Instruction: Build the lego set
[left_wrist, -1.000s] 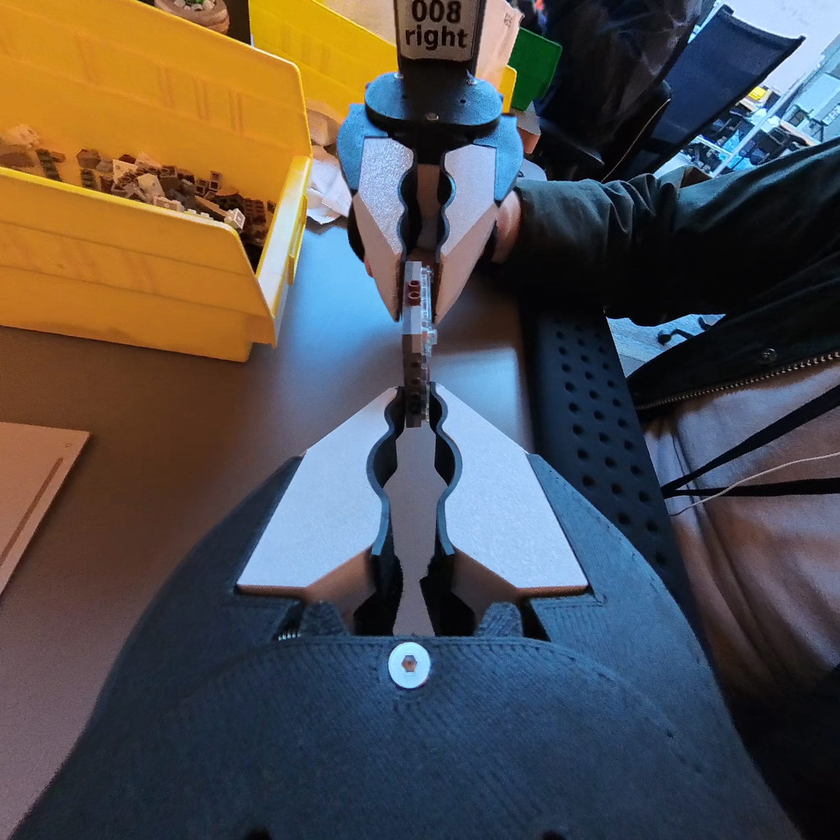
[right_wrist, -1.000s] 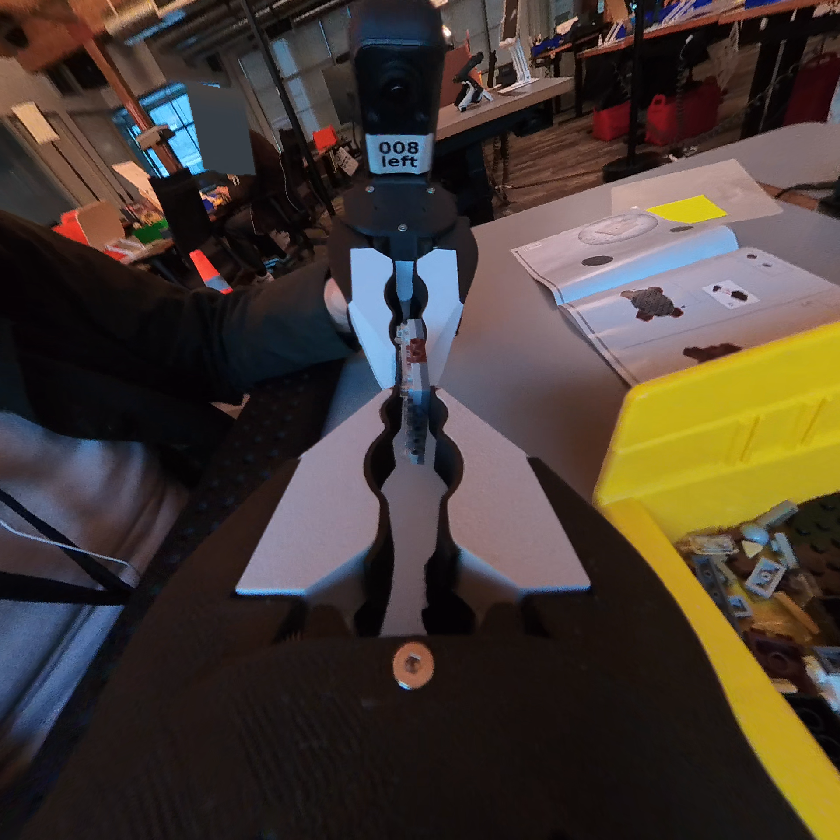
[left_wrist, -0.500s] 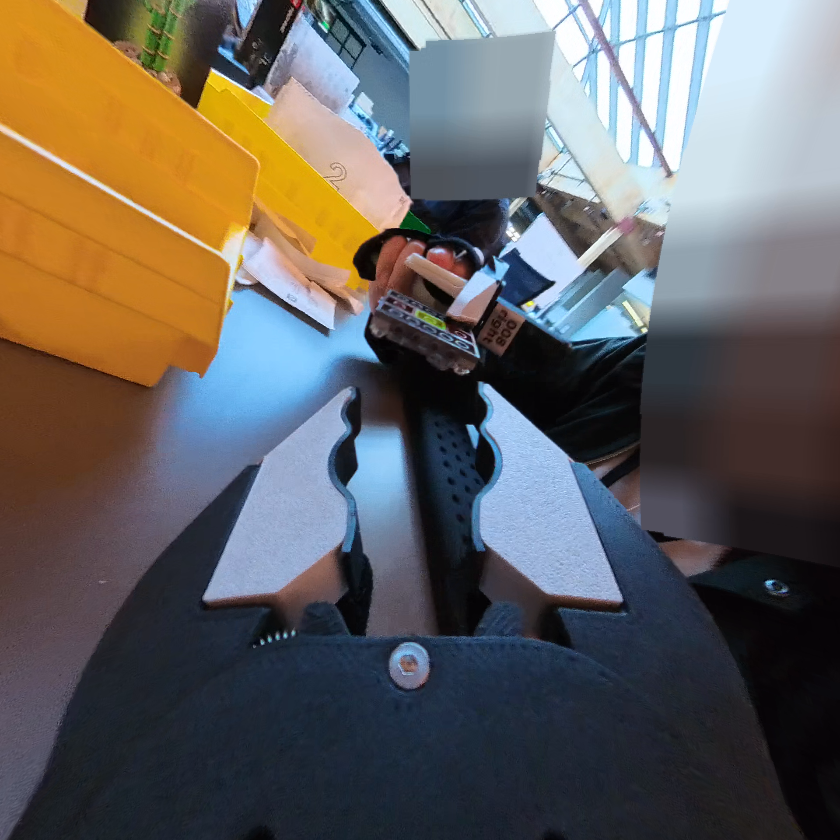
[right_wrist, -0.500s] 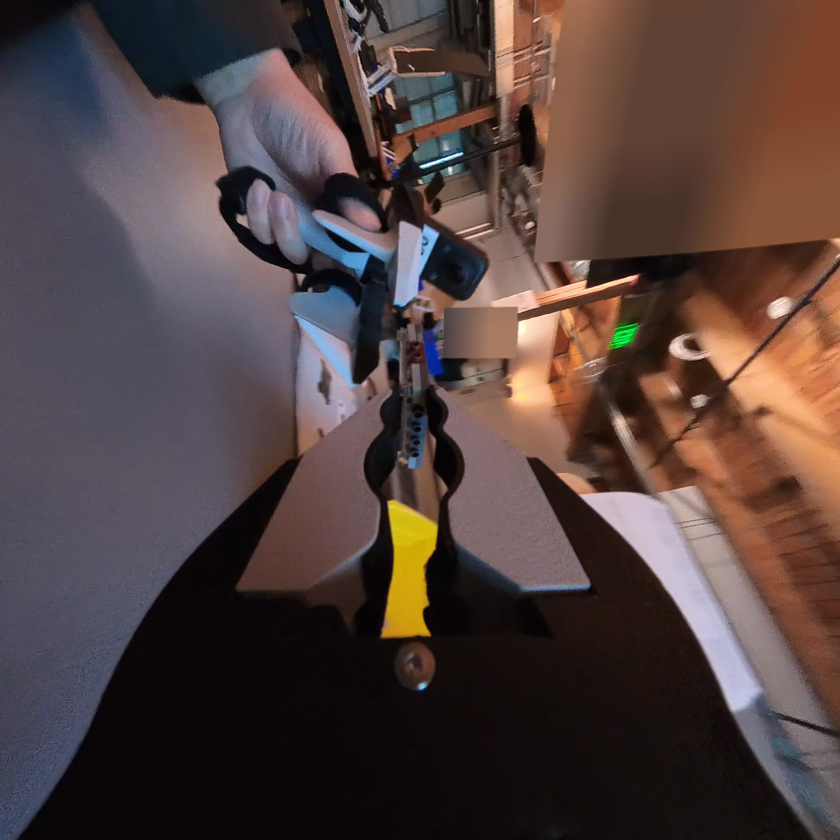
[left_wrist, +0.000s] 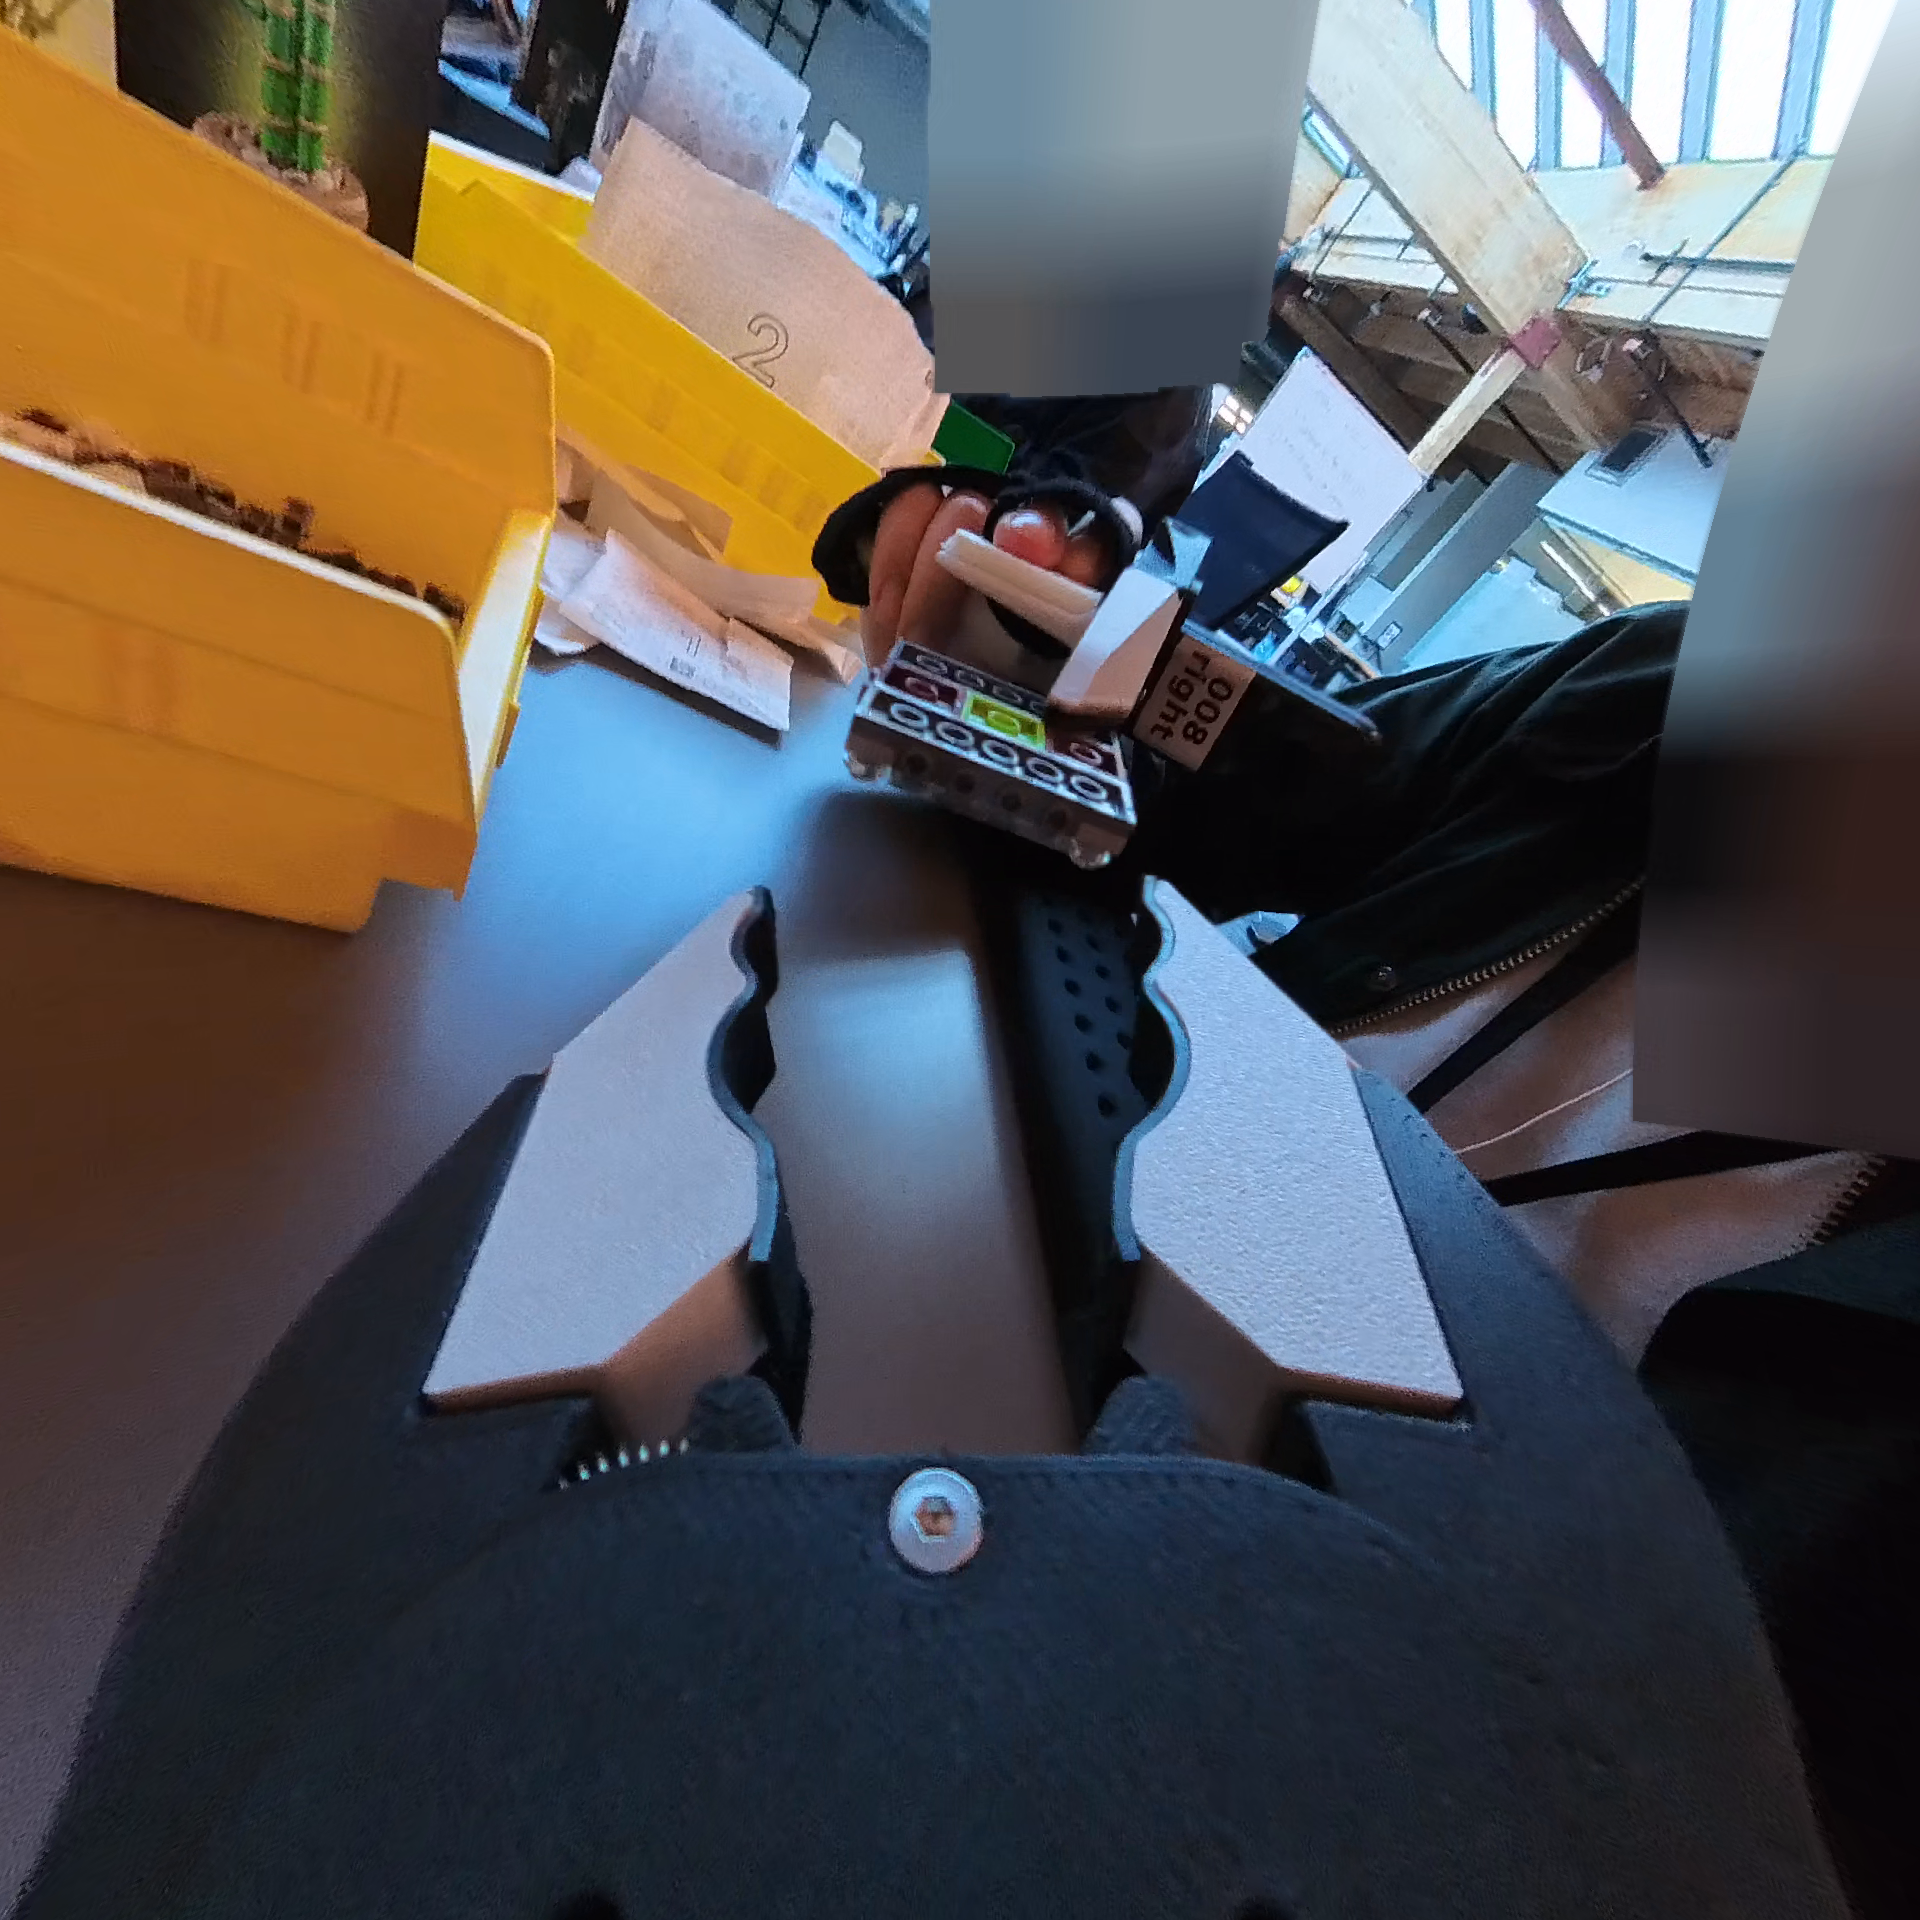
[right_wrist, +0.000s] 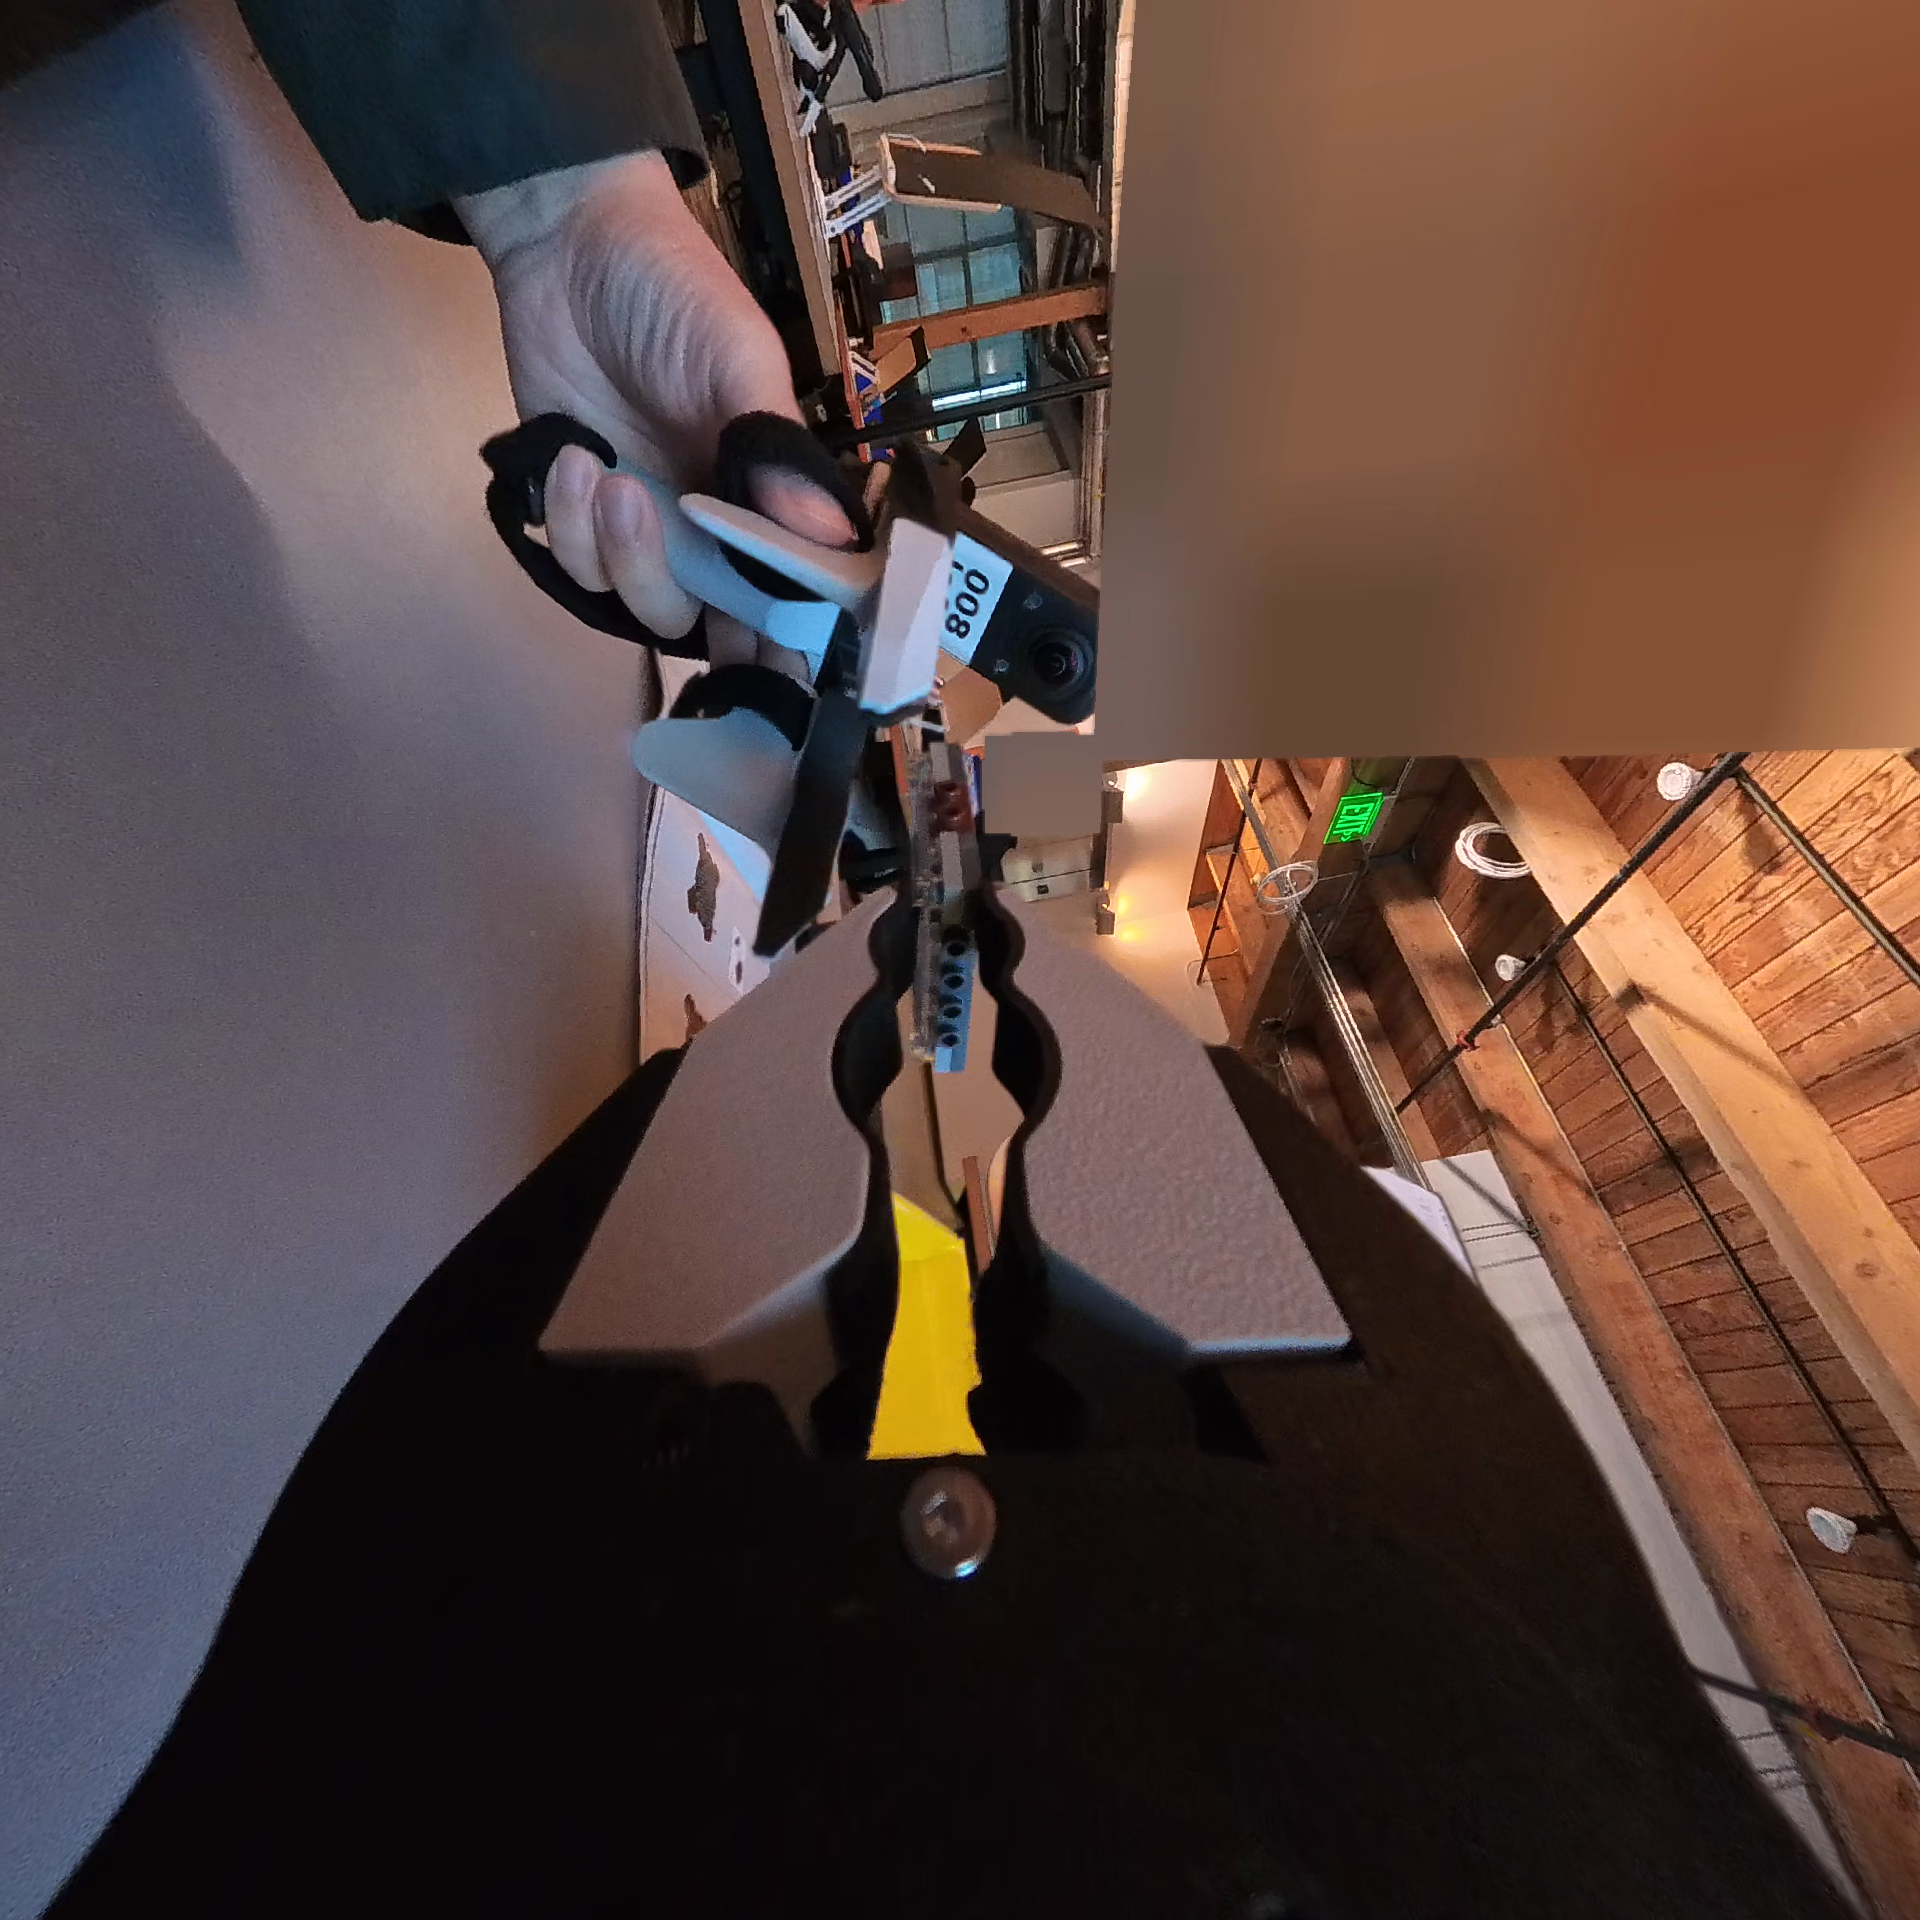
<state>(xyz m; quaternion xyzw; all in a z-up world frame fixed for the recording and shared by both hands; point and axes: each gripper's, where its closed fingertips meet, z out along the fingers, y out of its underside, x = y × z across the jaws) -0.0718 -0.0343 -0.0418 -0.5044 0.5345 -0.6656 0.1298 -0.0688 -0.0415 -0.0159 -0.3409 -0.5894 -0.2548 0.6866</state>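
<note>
While its two pale, grainy, wavy-edged fingers stand wide apart with nothing between them, the left gripper (left_wrist: 951, 1049) hangs over the dark smooth tabletop (left_wrist: 260, 1091). Ahead of it, the right gripper (right_wrist: 940, 935) pinches the flat grey studded lego plate assembly (left_wrist: 992, 750) by one end, fingers closed on it. In the left wrist view the assembly shows its underside, rows of round tubes with a lime-green square and dark red patches, its long axis running left to right and dipping toward the right. In the right wrist view it appears edge-on, thin, pointing straight out along the fingers, a dark red piece near its far end. Beyond, to the left, stands a glossy yellow plastic bin (left_wrist: 270, 644) with small brown pieces heaped inside, and crumpled white papers (left_wrist: 665, 613) lie beside it.
</note>
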